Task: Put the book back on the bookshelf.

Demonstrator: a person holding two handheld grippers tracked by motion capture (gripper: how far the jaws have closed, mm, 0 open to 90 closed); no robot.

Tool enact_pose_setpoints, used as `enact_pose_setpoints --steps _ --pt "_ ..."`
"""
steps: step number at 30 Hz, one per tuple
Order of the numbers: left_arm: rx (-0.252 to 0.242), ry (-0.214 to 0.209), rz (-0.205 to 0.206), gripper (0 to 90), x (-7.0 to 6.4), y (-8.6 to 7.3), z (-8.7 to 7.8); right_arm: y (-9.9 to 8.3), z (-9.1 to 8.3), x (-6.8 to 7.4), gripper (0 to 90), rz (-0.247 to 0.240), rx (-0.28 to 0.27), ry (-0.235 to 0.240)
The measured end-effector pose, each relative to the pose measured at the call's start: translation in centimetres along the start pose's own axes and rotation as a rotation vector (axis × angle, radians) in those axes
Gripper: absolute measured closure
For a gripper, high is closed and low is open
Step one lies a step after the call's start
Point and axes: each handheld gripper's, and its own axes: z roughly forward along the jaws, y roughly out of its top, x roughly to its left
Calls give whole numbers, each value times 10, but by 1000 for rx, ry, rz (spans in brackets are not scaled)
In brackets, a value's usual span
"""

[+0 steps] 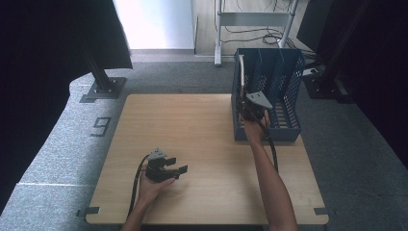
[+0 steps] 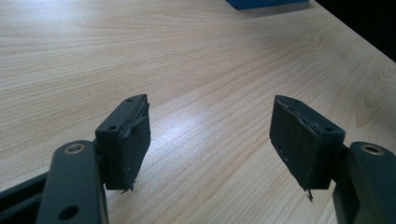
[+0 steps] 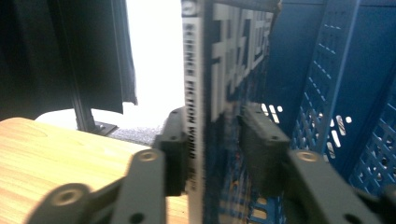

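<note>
Left tool [image 1: 169, 169] held low, near the person, jaws wide apart, empty, pointing right; left forearm enters from the bottom edge. Right arm stretched forward, right tool [image 1: 253, 107] upright, jaws closed on something thin, grey plate on top.
</note>
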Motion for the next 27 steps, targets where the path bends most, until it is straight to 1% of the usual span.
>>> enact_pose_setpoints --steps 1,6,11,18,22,27 --pt "1 0 1 293 0 0 0 0 0 0 686 -11 -1 2" --pt "3 0 1 293 0 0 0 0 3 4 752 -76 -11 -41" --pt "1 0 -2 293 1 0 0 0 7 -2 768 -63 -26 -58" --pt "4 2 -1 293 2 -1 1 -2 10 -4 765 -58 -40 -48" --pt "3 2 -2 293 2 -1 1 2 13 -3 753 -64 -24 -43" --pt "4 3 1 293 2 0 -1 3 17 -1 745 -67 -16 -43"
